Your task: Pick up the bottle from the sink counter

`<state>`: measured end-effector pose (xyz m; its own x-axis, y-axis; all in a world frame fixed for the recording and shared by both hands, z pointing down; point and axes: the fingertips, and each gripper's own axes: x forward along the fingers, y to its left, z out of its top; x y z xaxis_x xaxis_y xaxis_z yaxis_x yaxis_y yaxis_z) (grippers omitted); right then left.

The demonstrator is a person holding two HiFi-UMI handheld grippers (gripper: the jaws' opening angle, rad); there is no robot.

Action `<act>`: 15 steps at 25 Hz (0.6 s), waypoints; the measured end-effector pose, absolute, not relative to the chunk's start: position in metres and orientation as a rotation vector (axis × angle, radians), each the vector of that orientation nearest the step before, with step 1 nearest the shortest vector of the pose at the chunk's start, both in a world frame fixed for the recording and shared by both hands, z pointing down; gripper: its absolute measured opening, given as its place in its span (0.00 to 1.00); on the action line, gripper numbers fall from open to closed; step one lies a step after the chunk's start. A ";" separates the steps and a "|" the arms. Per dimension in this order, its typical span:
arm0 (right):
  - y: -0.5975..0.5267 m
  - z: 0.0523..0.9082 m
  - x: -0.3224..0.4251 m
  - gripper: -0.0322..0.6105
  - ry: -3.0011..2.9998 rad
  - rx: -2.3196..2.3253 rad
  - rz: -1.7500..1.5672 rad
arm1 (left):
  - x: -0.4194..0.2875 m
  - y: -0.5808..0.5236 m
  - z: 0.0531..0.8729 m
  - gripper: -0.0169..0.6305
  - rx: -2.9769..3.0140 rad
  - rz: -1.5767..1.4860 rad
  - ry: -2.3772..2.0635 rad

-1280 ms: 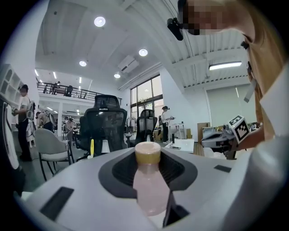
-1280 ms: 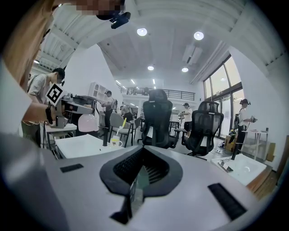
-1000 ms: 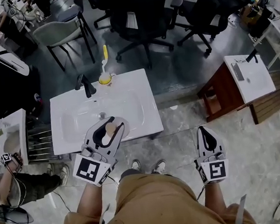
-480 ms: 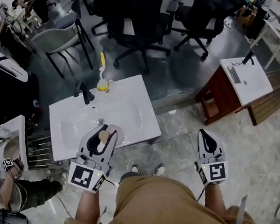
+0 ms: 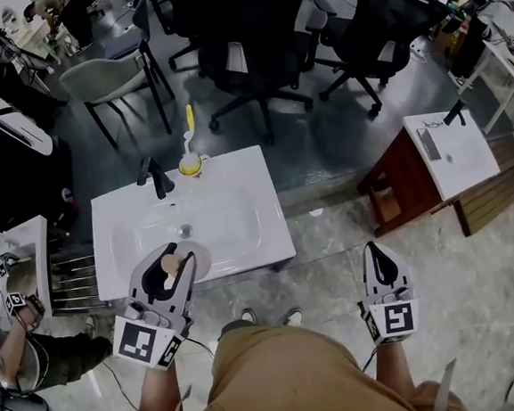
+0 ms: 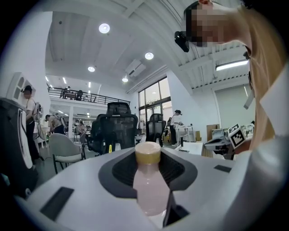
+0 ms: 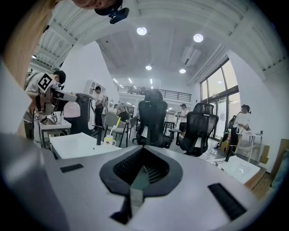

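- The white sink worktop (image 5: 248, 201) stands ahead of the person.
- The left tongs (image 5: 174, 254) are partly open and clamped on the bottle, over the worktop's near edge.
- The right tongs (image 5: 382, 254) are closed and empty, well to the right of the worktop.
- The pink bottle (image 6: 151, 194), with a tan cap, stands upright between the left jaws.
- A black tap (image 5: 154, 176) and a yellow cup (image 5: 190, 167) sit at the worktop's far edge.

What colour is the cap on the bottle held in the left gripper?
The cap is tan, the bottle pale pink; clearest in left gripper view.
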<state>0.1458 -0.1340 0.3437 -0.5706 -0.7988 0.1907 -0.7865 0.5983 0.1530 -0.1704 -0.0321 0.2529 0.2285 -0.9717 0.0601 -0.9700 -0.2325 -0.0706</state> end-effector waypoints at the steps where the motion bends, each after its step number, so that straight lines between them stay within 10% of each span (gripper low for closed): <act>1: -0.134 0.344 0.145 0.05 -2.588 1.307 -0.075 | -0.172 -0.029 0.252 0.23 -2.441 -0.136 1.946; 15: -0.132 0.329 0.144 0.05 -2.608 1.327 -0.059 | -0.199 -0.002 0.232 0.23 -2.353 -0.116 2.036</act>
<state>0.1439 -0.1325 0.3287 -0.5704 -0.8032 0.1720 -0.7946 0.5926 0.1319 -0.1986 -0.0023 0.2318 0.1423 -0.9891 0.0382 -0.9870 -0.1447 -0.0701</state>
